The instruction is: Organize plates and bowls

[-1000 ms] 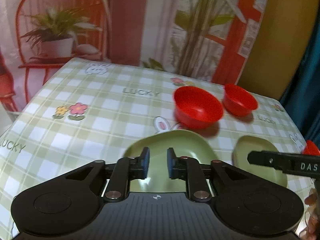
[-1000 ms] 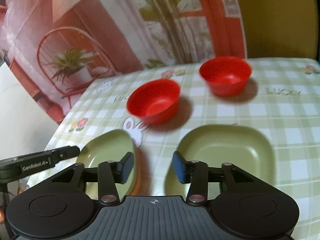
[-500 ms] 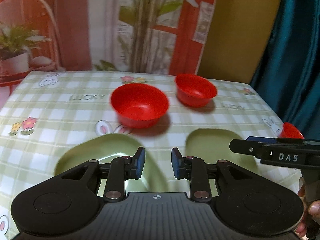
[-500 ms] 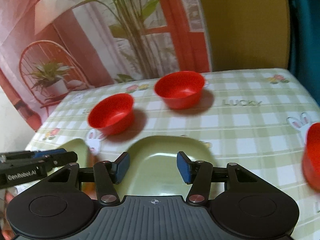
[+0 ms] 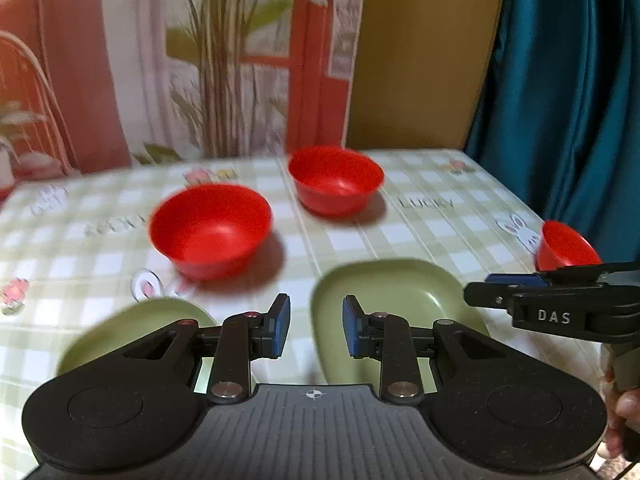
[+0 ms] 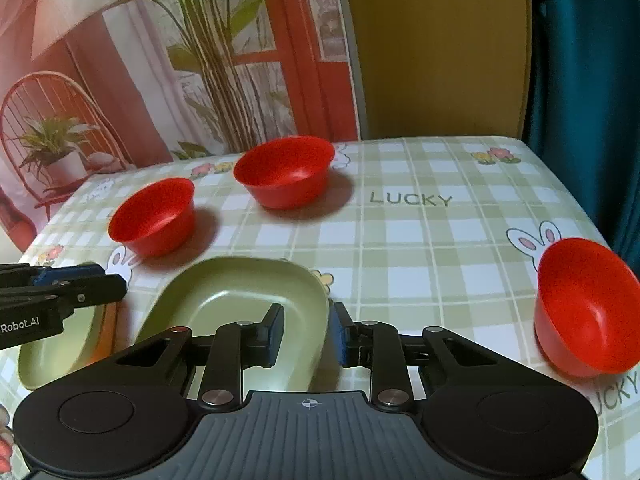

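The right tool [image 6: 308,334] has come down from the gap between the two plates onto the square green plate [image 6: 240,296]. Its jaws, wider a moment ago, are now closing with that plate's right-hand rim between them: one pad inside the dish, the other just outside the wall. Whether the pads already pinch cannot be told, so I read this as a grasp beginning, probably to lift this plate onto the second green plate [image 6: 52,344] just to its left. The left tool [image 5: 316,330] has slid off that second plate and now hangs over the strip of worktop [image 6: 420,240] between the two, released and part-way apart, holding nothing. The square plate's left edge shows in its gap, but at what height is unclear. A third red bowl [image 6: 584,304], well to the right of the square plate, has swung fully into view. The other two red bowls [image 6: 154,216] [image 6: 286,172] stand behind the plate, unmoved, and nothing is stacked yet. The near edges of both plates are hidden under the tool bodies. The left view is smeared, and there the right tool cuts off the third bowl.
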`<state>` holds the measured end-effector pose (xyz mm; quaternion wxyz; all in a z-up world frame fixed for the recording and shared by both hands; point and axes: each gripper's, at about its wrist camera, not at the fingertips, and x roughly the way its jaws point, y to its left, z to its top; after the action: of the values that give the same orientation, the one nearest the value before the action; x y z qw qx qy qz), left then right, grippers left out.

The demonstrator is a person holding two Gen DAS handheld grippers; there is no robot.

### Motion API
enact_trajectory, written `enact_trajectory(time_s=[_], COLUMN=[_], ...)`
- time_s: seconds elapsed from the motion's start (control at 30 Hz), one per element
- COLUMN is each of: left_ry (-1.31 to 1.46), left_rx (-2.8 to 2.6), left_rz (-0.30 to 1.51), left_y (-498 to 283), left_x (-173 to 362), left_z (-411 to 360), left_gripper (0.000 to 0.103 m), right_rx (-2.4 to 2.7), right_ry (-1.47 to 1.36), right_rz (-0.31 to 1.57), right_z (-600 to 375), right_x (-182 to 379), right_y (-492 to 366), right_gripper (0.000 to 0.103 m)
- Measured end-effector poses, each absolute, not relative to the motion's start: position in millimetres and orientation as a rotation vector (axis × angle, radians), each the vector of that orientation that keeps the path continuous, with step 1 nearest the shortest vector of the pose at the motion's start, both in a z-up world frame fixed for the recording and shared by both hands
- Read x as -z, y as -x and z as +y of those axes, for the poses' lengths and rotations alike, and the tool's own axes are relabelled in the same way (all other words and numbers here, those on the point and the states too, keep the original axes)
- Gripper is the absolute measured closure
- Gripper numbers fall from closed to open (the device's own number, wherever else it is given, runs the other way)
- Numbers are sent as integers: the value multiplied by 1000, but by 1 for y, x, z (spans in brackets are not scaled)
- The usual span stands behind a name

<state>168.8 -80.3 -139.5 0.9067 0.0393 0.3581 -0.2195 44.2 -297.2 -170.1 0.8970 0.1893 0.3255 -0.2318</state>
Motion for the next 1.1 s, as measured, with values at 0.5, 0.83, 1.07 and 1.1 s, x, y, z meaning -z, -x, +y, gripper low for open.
enact_trajectory(time_s=[0.5, 0.83, 1.07, 1.1], left_ry=[-130, -155, -103, -103], left_rx=[430, 436, 436, 434], left_rz=[874, 914, 899, 892], left_y=[-190, -185, -177, -176], left_x=[170, 179, 171, 169], left_z=[-95, -100, -93, -93], left_gripper=[73, 88, 92, 92], right_rx=[477, 490, 494, 492], right_ry=[-441, -453, -447, -445], right_rz=[729, 723, 702, 698], right_z=[-296, -298, -298, -298], right_x=[191, 195, 191, 190], right_y=[-46, -45, -41, -41], right_gripper=[86, 92, 97, 97])
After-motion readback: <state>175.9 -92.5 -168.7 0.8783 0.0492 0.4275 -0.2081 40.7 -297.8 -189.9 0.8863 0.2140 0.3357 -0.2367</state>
